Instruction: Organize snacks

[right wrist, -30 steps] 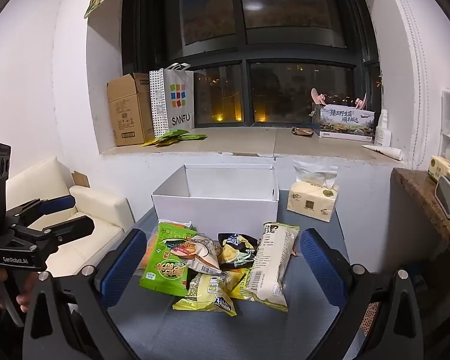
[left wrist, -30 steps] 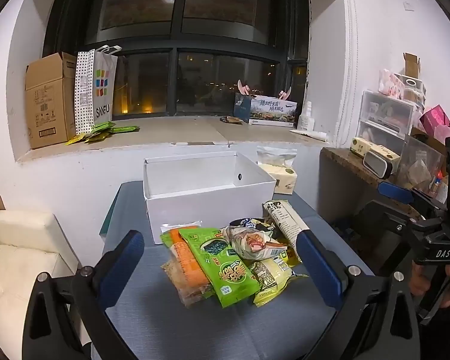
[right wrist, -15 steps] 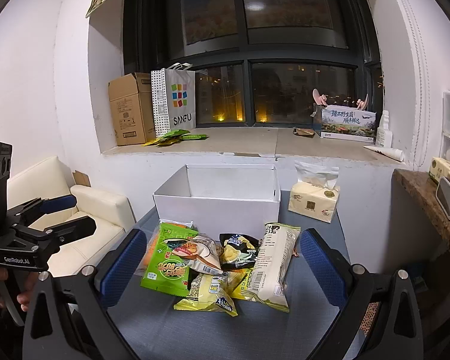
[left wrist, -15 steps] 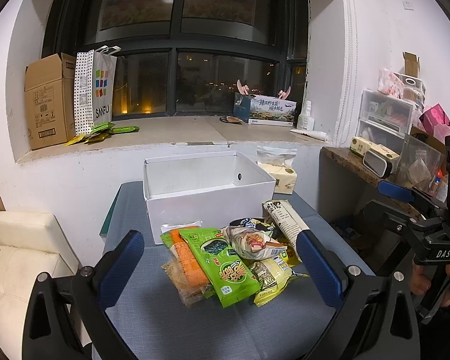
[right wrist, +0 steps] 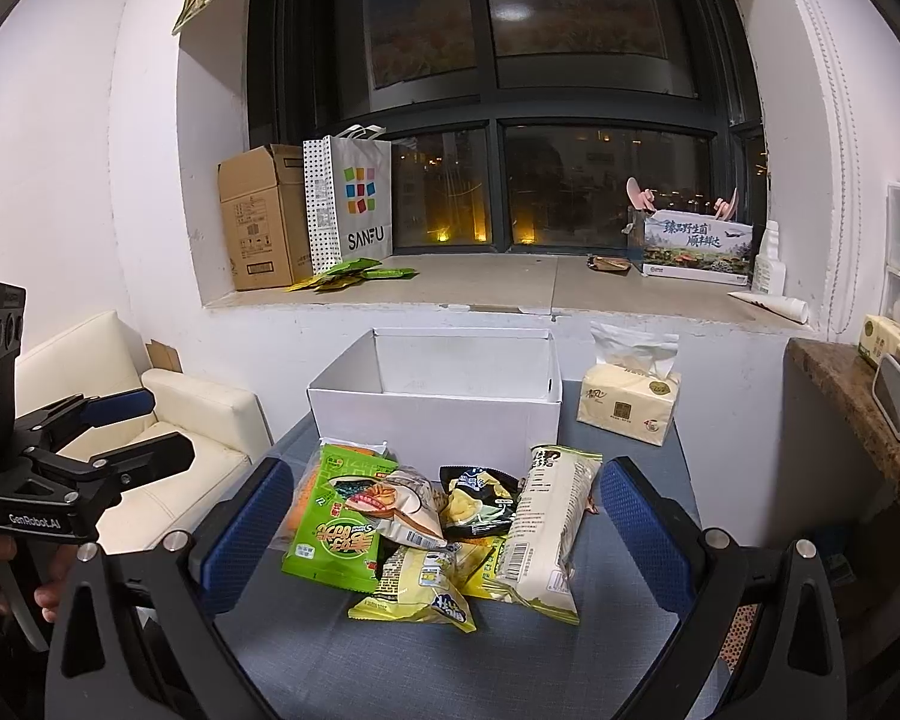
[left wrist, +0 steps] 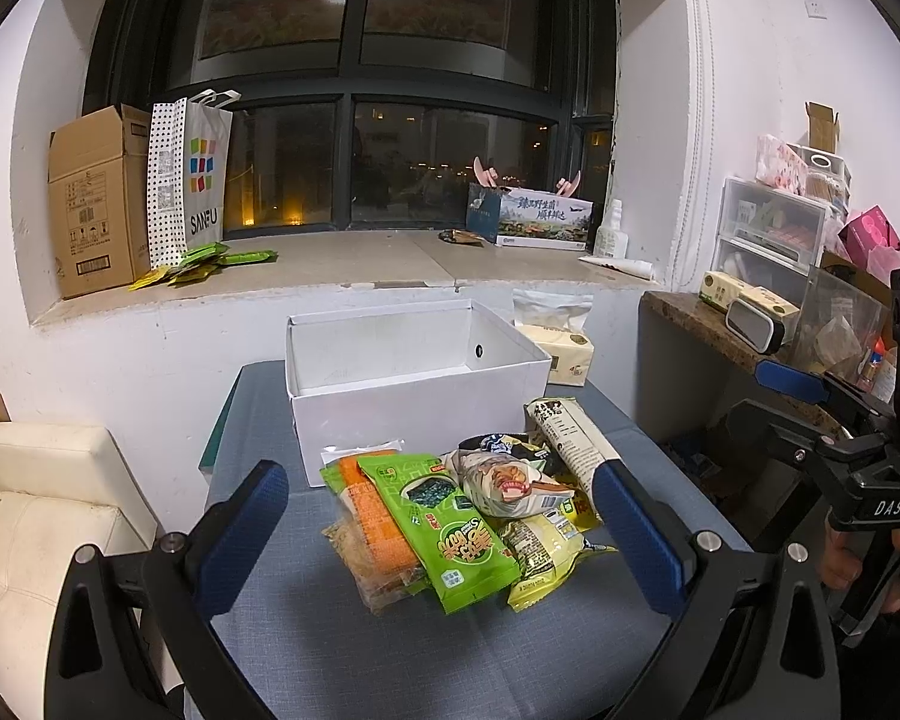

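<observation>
Left gripper: black frame with ribbed blue pads, spread wide and empty, held short of the pile.
Right gripper: same build, also spread wide and empty, nothing between its pads.
Table: blue-grey woven cloth surface, flat, slightly textured.
Snack pile: a loose overlapping heap in the middle of the table, just in front of the box.
Green glossy foil packet: flat, slick, lying on top of an orange crinkled wrapper.
Cream paper-look long packet: puffy, leaning across yellow pillow bags.
White cardboard box: rigid, open-topped, rectangular, looks empty, beyond the pile.
Tissue pack: soft plastic, beside the box's right corner.
Windowsill: stone ledge with a brown carton and paper bag, farthest back.
Risk, slip: smooth film may slide from the pads if pinched at a thin edge.
Risk, double pick: overlapping bags could lift or drag together, spilling off the table.
Risk, crush: a hard squeeze may burst air-filled bags or break the contents.
</observation>
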`<state>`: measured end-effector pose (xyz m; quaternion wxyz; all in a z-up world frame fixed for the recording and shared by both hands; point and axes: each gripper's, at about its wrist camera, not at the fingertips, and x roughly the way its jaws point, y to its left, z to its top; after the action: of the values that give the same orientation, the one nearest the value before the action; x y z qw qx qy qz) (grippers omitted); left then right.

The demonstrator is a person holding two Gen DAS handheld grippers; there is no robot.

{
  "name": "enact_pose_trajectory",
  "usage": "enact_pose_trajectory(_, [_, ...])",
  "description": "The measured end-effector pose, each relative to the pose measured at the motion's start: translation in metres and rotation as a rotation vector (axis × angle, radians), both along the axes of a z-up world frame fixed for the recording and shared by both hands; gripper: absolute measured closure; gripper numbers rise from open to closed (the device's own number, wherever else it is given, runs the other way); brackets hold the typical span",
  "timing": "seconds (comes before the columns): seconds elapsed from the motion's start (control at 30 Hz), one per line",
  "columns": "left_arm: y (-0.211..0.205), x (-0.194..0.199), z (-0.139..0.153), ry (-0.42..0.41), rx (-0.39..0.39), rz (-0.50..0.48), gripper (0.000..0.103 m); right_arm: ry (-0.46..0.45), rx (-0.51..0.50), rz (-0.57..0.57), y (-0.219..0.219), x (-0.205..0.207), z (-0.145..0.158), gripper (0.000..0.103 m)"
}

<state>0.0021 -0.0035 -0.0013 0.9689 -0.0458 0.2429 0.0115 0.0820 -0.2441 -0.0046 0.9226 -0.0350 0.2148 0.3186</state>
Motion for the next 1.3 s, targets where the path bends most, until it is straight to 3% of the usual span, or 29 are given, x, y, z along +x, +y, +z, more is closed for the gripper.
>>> enact_pose_trajectory(1.3, [-0.0006, 0.0013, -0.0006, 0.007, 0.002, -0.006, 0.000, 0.004, 0.004, 0.004, 0.0004, -0.0002, -0.0001, 0.000])
